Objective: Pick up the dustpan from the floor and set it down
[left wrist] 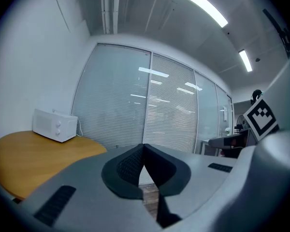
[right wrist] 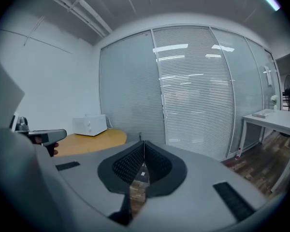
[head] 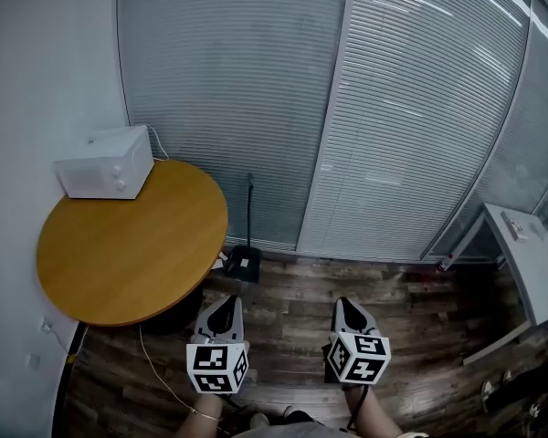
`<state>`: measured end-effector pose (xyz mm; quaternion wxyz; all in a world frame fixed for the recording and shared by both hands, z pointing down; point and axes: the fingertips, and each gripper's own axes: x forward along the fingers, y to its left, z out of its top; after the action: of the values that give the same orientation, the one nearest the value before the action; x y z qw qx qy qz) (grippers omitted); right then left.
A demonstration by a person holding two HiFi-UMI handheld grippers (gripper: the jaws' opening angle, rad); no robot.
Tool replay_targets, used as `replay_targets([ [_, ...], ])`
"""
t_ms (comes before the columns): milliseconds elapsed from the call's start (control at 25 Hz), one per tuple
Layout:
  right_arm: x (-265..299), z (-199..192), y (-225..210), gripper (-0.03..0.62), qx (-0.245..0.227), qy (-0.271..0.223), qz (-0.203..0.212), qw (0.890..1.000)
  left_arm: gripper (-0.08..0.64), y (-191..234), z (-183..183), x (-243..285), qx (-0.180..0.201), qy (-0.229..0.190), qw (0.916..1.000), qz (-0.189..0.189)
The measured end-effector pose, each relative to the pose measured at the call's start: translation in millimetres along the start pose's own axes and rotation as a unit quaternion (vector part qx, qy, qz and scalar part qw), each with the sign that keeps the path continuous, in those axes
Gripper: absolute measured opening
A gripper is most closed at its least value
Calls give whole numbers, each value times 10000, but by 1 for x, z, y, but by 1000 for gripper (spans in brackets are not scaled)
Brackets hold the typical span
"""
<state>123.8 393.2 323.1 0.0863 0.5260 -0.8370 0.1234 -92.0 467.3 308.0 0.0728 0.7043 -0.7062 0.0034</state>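
Approach step: left gripper [head: 225, 307] and right gripper [head: 346, 307], jaws shut and empty, face the dustpan [head: 242, 263] on the floor [head: 420, 331]; next, one should open toward its upright handle [head: 249, 210].

Round wooden table [head: 128, 245], white microwave [head: 105, 162] at its far edge, black dustpan [head: 242, 261] on plank floor [head: 420, 318]

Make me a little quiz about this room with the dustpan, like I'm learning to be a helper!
1. Fill in: the jaws of the left gripper and the right gripper are both ____.
2. True or false: the microwave sits on the round table.
3. Where is the dustpan? A on the floor, B on the round table, C in a gripper.
Key: 1 shut; 2 true; 3 A.
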Motion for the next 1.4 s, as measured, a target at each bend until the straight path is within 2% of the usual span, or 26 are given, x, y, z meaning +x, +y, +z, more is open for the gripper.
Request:
replay_targets([
  [240,16,-5,-8,32,98,129,-46,9999,17,8,-11,13,-2,133,9999,39],
  [560,56,4,-21,32,93,167,-6,9998,17,12,-4,49,-33,93,9999,80],
  [1040,153,45,-61,32,261,20,149,9995,17,2,24,144,352,127,9993,17],
  [1400,216,55,-93,32,326,174,218,9991,17,11,22,213,270,244,9992,164],
])
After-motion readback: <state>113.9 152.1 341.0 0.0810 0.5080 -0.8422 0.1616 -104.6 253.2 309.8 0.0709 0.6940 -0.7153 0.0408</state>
